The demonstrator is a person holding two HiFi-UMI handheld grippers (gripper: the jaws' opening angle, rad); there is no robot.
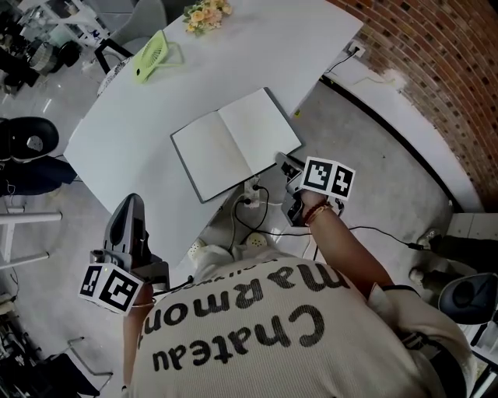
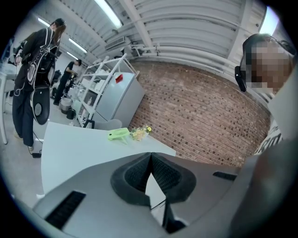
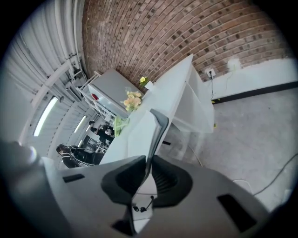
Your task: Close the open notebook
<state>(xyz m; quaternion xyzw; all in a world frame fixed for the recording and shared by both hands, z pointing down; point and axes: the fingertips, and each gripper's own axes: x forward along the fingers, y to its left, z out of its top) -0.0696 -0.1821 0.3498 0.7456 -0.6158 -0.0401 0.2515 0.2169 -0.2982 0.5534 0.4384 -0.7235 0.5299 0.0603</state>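
Note:
An open notebook (image 1: 233,144) with blank white pages and a dark cover lies near the front edge of the white table (image 1: 117,132). My right gripper (image 1: 286,165) is at the notebook's near right corner. In the right gripper view its jaws (image 3: 148,162) pinch the notebook's dark-covered right edge (image 3: 157,124), which stands up between the pads. My left gripper (image 1: 131,204) hangs off the table's front left edge, away from the notebook. In the left gripper view its jaws (image 2: 150,155) meet at the tips with nothing between them.
A green fan-like object (image 1: 154,54) and a bunch of flowers (image 1: 207,13) sit at the table's far side. A power strip with cables (image 1: 250,204) lies on the floor below the table edge. A brick wall (image 1: 436,78) runs on the right. People stand behind the table (image 2: 35,69).

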